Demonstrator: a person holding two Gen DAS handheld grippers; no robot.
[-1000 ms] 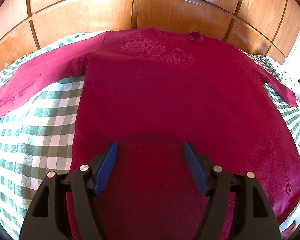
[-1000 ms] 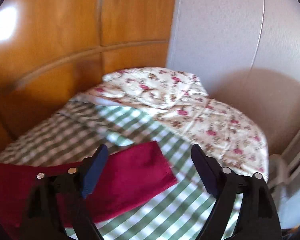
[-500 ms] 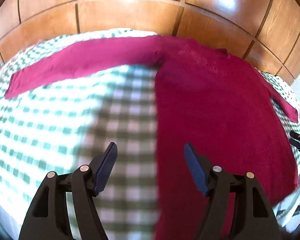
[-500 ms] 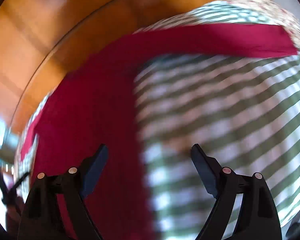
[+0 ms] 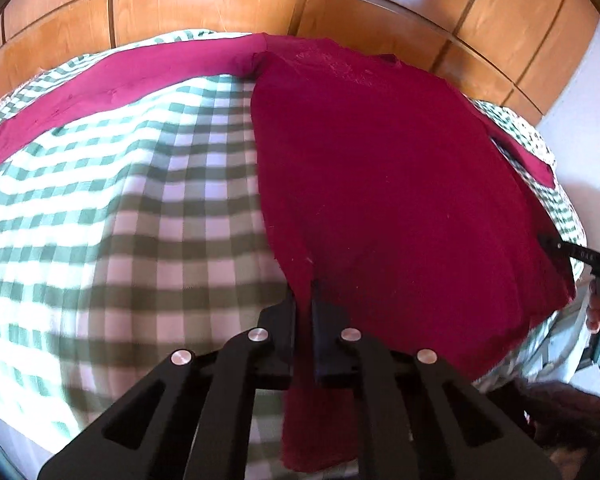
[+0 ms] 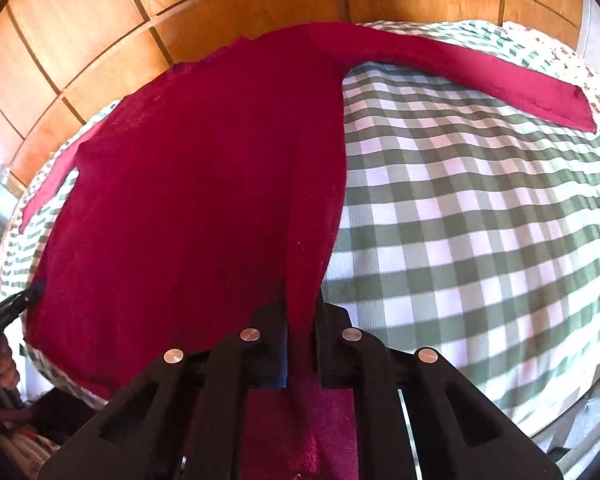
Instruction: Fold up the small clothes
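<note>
- Nearest the camera, the left gripper is pinched on the near hem of the red sweater, at the corner on its own side, with cloth squeezed between the black fingers.
- The right gripper is likewise clamped on the hem at the opposite corner, a strip of fabric running up from between its fingers.
- From the left wrist view the right gripper also shows small at the far edge of the cloth, with part of a hand behind it.
- The sweater lies flat, front up, on a bed with a green checked sheet, hem toward the person and neck toward the wooden panels behind.
- Both sleeves are spread sideways: one long sleeve reaches out across the checks, the other ends near a flowered pillow.
- By its look the knit is soft, light and limp. It should sag between the two held corners and drag on the sheet rather than slide cleanly.
- The hem corners seem good places to hold; lifting both evenly should keep the body from bunching or twisting.
</note>
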